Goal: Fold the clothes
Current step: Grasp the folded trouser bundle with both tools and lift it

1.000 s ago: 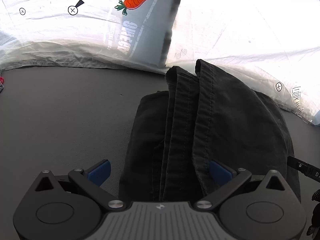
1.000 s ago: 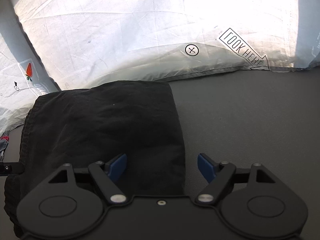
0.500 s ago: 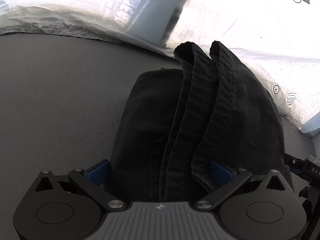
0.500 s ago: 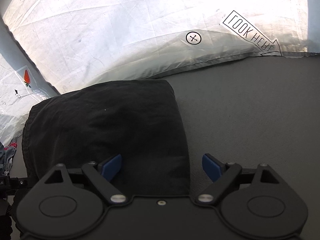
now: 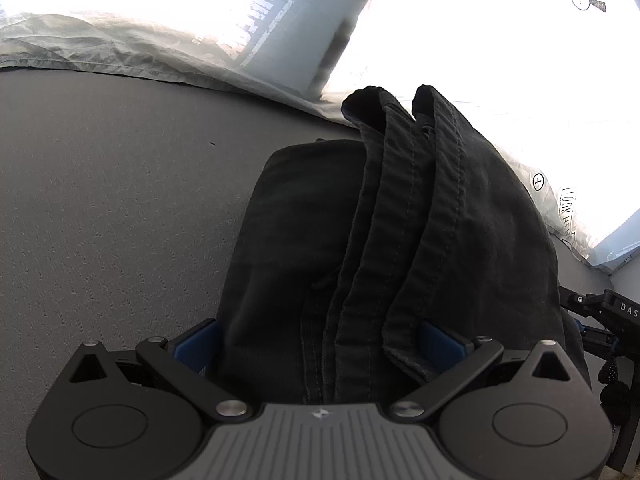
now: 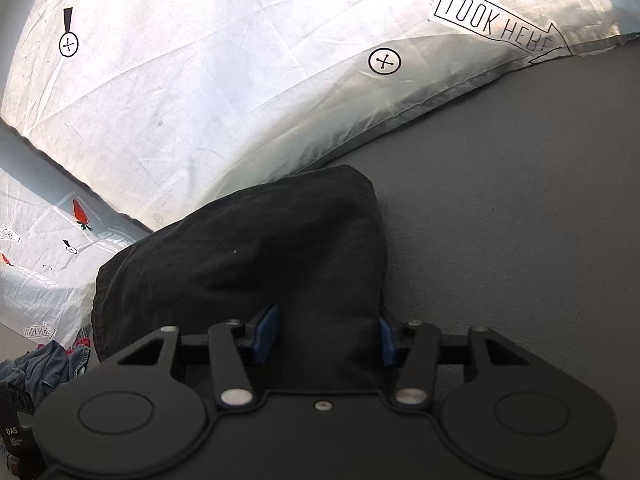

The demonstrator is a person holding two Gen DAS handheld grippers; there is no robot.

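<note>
A folded black garment (image 5: 400, 240) lies on the grey bed surface, with stitched hem layers stacked along its top. My left gripper (image 5: 320, 344) has its blue pads on either side of the thick folded end, jaws wide around it. In the right wrist view the same black garment (image 6: 256, 256) fills the middle. My right gripper (image 6: 326, 336) has closed its blue pads on the garment's near right corner.
White printed pillows (image 6: 240, 80) with a "LOOK HERE" arrow and cross marks lie behind the garment. A blue-grey pillow (image 5: 280, 28) lies at the back left. A heap of other clothes (image 6: 48, 364) lies at the far left. The grey bed sheet (image 6: 520, 200) extends right.
My right gripper moved forward onto the garment's corner and closed on it. My left gripper pushed forward so the folded end sits between its pads.
</note>
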